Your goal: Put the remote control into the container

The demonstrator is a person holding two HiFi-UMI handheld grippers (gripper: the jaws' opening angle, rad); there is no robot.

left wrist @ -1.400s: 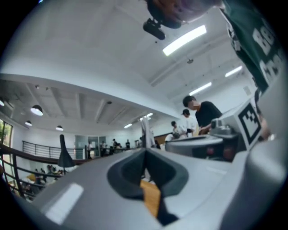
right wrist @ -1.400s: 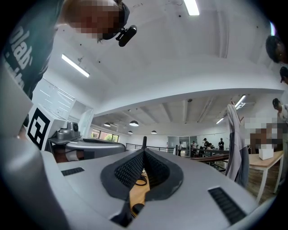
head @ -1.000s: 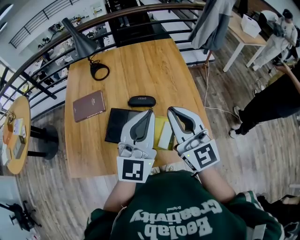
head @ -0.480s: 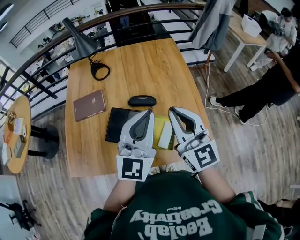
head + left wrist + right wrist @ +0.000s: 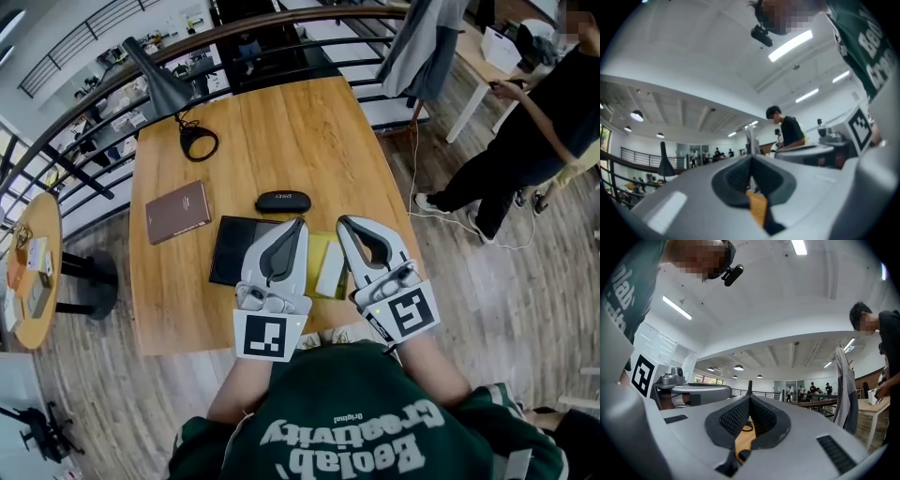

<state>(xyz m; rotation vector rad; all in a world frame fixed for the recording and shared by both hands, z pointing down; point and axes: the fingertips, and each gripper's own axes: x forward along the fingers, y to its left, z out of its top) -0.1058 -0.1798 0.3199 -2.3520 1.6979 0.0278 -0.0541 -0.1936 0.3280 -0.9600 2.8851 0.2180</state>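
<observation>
On my head-view feed I can read, upside down, "Beolab Creativity" in large pale letters on the person's green sweatshirt (image 5: 352, 436), with a small "Original" beside it. White print on the black case (image 5: 283, 202), mid-table (image 5: 281, 122), is too small for me.

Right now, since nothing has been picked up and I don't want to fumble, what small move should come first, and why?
Probably open the right gripper and draw it back toward the white remote. It and the left gripper are shut on nothing, their tips past the remote, which lies untouched between them at the yellow container's right edge.
</observation>
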